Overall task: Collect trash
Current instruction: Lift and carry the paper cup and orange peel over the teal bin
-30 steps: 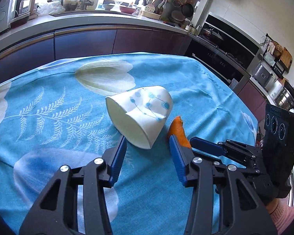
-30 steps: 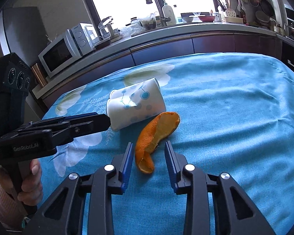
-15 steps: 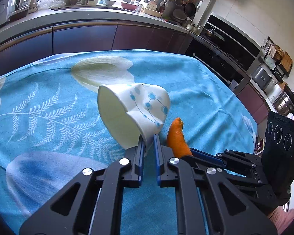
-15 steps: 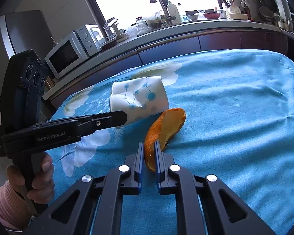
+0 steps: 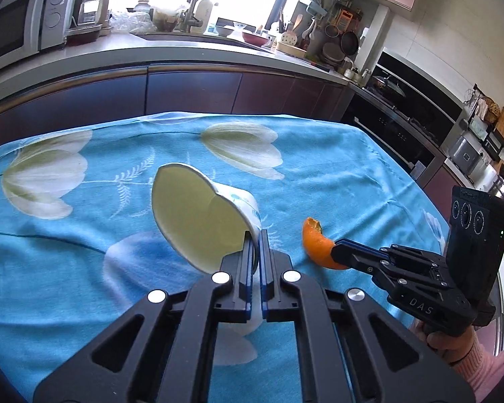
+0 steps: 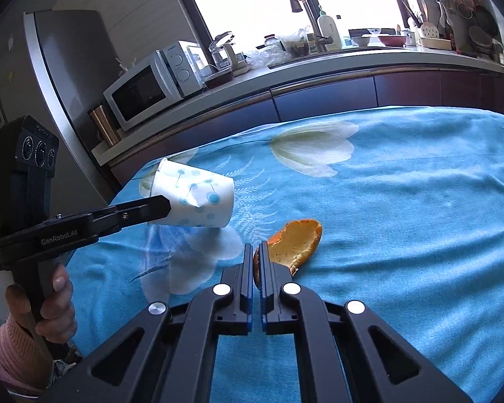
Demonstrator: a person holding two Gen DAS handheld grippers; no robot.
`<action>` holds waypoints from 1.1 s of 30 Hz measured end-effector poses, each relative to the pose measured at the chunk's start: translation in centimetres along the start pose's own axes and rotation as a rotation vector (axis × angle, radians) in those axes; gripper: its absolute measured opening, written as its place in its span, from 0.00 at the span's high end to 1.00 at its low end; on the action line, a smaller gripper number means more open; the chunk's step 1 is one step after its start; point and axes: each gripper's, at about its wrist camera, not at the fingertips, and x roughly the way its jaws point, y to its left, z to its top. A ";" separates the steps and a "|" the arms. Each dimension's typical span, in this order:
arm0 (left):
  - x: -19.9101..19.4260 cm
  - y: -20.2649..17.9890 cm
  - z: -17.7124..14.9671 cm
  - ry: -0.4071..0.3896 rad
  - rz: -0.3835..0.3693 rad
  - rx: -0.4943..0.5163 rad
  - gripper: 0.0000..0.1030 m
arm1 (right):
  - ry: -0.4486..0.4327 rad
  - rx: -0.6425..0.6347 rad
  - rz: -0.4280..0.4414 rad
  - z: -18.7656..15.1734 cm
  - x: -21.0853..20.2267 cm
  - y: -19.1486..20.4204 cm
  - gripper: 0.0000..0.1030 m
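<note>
Blue floral cloth (image 5: 319, 181) is covering the worktop; at frame centre, the left gripper (image 5: 256, 245) is pinching the paper cup (image 5: 198, 215) by its rim, lifted, while the right gripper (image 6: 256, 258) is clamping the orange peel (image 6: 295, 241).

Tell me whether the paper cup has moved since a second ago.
Yes. The cup, pinched at its rim by the left gripper, is lifted off the blue cloth where it lay, away from the orange peel.

The paper cup (image 5: 198, 215) hangs left of the orange peel (image 5: 319, 247), above the tablecloth (image 5: 319, 174).
</note>
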 end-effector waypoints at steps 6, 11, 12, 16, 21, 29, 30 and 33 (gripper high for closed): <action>-3.7 2.4 -1.5 -0.038 0.062 -0.027 0.97 | 0.002 -0.033 0.055 0.3 0.5 2.2 0.98; -6.1 4.1 -3.0 -0.052 0.103 -0.048 0.97 | 0.028 -0.046 0.073 0.0 1.2 3.2 0.98; -6.5 4.5 -3.4 -0.054 0.112 -0.055 0.97 | 0.035 -0.044 0.070 -0.2 1.4 3.3 0.98; -7.0 5.8 -4.6 -0.047 0.119 -0.090 0.96 | 0.064 -0.024 0.047 -0.8 2.2 3.3 0.92; -6.3 6.5 -6.0 -0.013 0.126 -0.111 0.96 | 0.082 -0.021 0.019 -1.4 2.8 2.9 0.90; -5.5 7.6 -6.7 -0.006 0.119 -0.152 0.94 | 0.090 -0.028 0.017 -1.5 3.1 3.3 0.96; -5.6 7.6 -6.7 -0.008 0.120 -0.156 0.94 | 0.088 -0.035 0.020 -1.4 3.0 3.6 0.97; -6.0 7.6 -6.7 -0.023 0.120 -0.156 0.95 | 0.077 -0.053 0.039 -1.1 2.8 4.2 0.97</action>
